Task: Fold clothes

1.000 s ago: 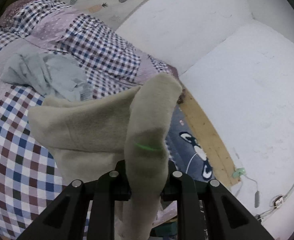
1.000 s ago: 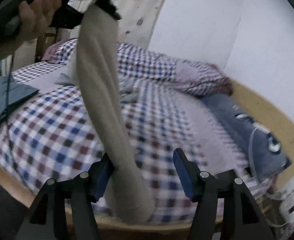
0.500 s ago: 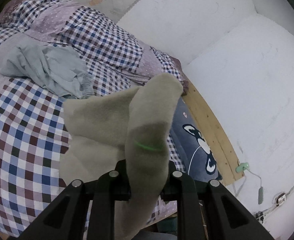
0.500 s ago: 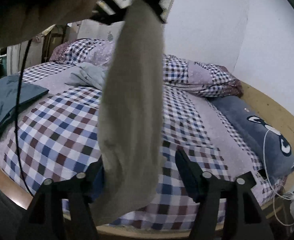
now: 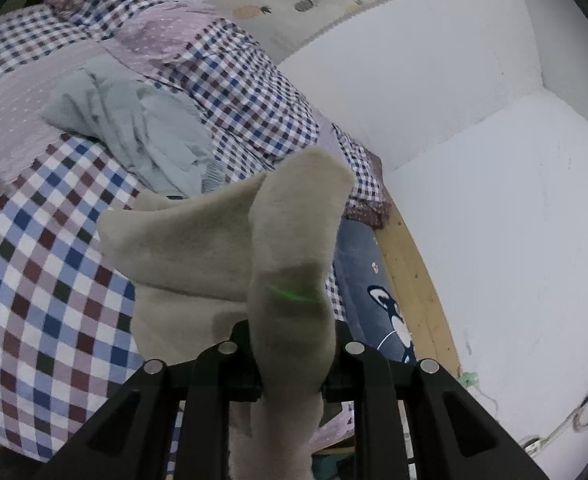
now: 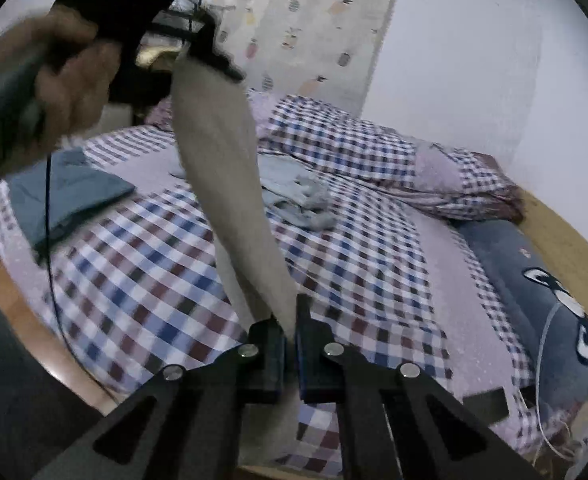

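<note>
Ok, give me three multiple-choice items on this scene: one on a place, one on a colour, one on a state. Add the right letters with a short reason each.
1. Where does the crumpled pale blue garment lie?
A. on the checked bedspread
B. on the floor
C. on the dark blue pillow

2. What colour is the cloth held between the two hand-held grippers?
A. red
B. beige
C. black

3. What is the state of the right hand-held gripper?
A. wide open, holding nothing
B. shut on the cloth
C. lying on the bed

Answers:
1. A, the garment rests on the checks in both views.
2. B, the fabric looks beige in both views.
3. B, its jaws pinch the cloth's lower end, while the left hand-held gripper holds the top.
</note>
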The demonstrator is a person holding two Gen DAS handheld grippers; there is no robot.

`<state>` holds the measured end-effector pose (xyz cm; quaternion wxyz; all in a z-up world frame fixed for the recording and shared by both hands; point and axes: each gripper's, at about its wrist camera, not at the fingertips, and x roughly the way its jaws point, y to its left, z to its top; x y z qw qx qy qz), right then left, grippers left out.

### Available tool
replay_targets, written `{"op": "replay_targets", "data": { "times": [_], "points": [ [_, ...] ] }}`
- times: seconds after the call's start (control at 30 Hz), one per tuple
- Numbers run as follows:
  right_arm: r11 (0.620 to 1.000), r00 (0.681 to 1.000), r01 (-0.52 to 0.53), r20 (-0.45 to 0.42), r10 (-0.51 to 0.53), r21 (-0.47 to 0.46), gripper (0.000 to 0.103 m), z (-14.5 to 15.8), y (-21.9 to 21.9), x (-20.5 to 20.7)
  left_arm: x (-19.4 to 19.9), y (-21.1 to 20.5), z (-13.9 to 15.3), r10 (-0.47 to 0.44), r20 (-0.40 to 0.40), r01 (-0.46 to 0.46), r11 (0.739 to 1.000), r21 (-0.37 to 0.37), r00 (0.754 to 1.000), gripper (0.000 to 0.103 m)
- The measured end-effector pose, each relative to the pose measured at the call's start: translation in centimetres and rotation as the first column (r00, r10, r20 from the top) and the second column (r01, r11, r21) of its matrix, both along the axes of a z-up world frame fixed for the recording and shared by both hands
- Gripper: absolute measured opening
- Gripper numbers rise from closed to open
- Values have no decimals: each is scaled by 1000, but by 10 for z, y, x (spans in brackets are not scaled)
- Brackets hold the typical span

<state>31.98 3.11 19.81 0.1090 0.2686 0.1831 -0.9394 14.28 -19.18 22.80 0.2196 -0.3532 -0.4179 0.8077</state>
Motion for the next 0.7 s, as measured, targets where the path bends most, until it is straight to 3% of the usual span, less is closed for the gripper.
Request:
{"op": "replay_targets", "data": {
  "times": [0.17, 0.33, 0.53, 0.7],
  "points": [
    [992, 991, -116, -60, 119, 49, 2, 43, -20, 1, 28, -52, 3, 52, 3, -53, 997, 63, 999, 19],
    [966, 962, -245, -100, 253, 88, 2, 73, -55, -5, 61, -104, 21, 118, -5, -118, 991, 59, 993, 19],
    [921, 915, -373, -121, 385, 111, 2, 86, -110, -26, 74, -163, 53, 208, -27, -209, 978, -19, 978, 19],
    [893, 883, -435, -140, 448, 112, 2, 98, -154, -65, 51, -212, 66, 244, -29, -245, 968, -59, 969, 19]
  ]
}}
